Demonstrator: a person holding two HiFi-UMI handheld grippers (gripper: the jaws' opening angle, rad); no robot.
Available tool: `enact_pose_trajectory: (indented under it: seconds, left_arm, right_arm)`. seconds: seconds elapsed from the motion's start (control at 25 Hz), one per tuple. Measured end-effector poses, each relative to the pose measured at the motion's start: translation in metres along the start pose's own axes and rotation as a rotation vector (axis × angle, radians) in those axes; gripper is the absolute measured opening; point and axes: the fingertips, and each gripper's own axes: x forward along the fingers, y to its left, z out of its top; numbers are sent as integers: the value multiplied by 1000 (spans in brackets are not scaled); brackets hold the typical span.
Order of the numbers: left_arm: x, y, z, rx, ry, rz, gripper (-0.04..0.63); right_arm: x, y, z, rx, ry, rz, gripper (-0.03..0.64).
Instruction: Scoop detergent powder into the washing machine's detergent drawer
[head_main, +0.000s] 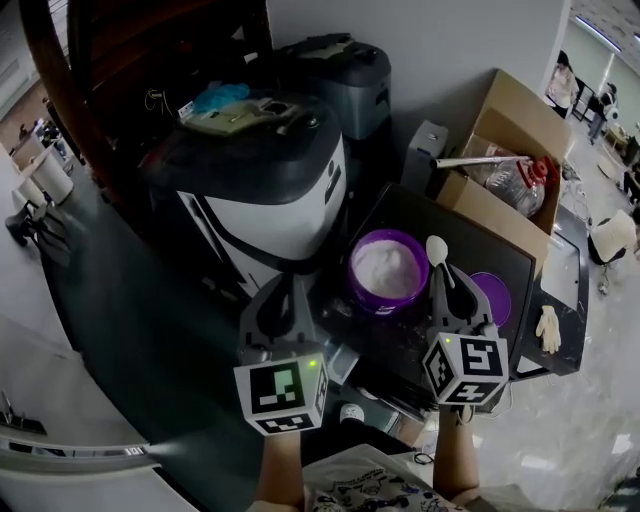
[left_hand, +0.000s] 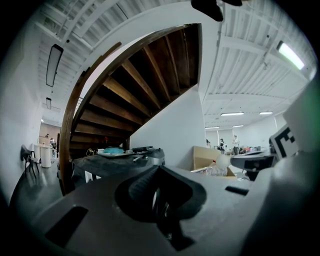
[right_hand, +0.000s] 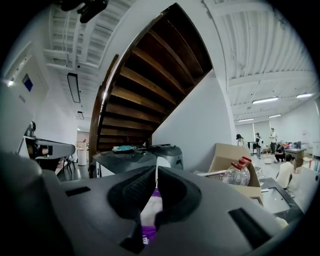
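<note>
The washing machine (head_main: 275, 205) is white with a black top and stands left of centre; its detergent drawer does not show. On the black table (head_main: 425, 215) sits an open purple tub (head_main: 387, 270) full of white powder. A white scoop (head_main: 437, 249) lies just right of the tub, its handle running under my right gripper (head_main: 452, 285). That gripper (right_hand: 155, 170) is shut with its tips touching; the tub (right_hand: 145, 232) shows through the gap lower down. My left gripper (head_main: 287, 287), also shut (left_hand: 157, 170), hovers level in front of the machine (left_hand: 120, 159).
The tub's purple lid (head_main: 496, 298) lies right of the scoop. A cardboard box (head_main: 505, 140) with a plastic bottle (head_main: 515, 185) stands at the back right. A second grey machine (head_main: 345, 75) is behind, a white glove (head_main: 548, 328) at the right, dark stairs (right_hand: 145, 90) beyond.
</note>
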Motion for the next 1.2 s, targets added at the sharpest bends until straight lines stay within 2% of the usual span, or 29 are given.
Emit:
enact_pose_trajectory:
  seconds: [0.48,1.2]
  left_arm:
    - [42,-11,-13,5,46,-9,5]
    - [94,0,-43,8,133,-121,5]
  right_arm:
    - [40,-13,-24,24,100,53,21]
    - [79,-7,-71,46,318,64,21]
